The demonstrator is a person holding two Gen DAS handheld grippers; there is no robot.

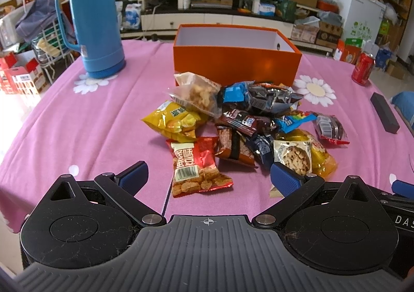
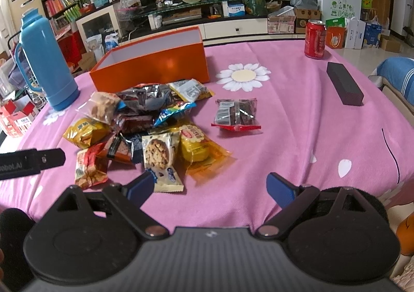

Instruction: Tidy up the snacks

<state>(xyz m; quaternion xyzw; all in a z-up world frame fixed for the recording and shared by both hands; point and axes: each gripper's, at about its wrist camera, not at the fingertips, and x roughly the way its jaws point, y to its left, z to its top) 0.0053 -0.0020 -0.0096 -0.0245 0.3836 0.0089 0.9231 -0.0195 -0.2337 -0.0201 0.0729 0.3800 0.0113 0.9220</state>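
So both grippers are spread wide, holding nothing. Left gripper (image 1: pixel 208 175) sits nearest the red peanut packet (image 1: pixel 198 166), lying lengthwise straight between its fingers, with the empty orange box (image 1: pixel 236 59) beyond the pile.

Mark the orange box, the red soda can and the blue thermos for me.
orange box (image 1: pixel 236 63): left wrist view, front wall.
red soda can (image 2: pixel 315 39): right wrist view, middle of its side.
blue thermos (image 1: pixel 94 15): left wrist view, middle of its body.
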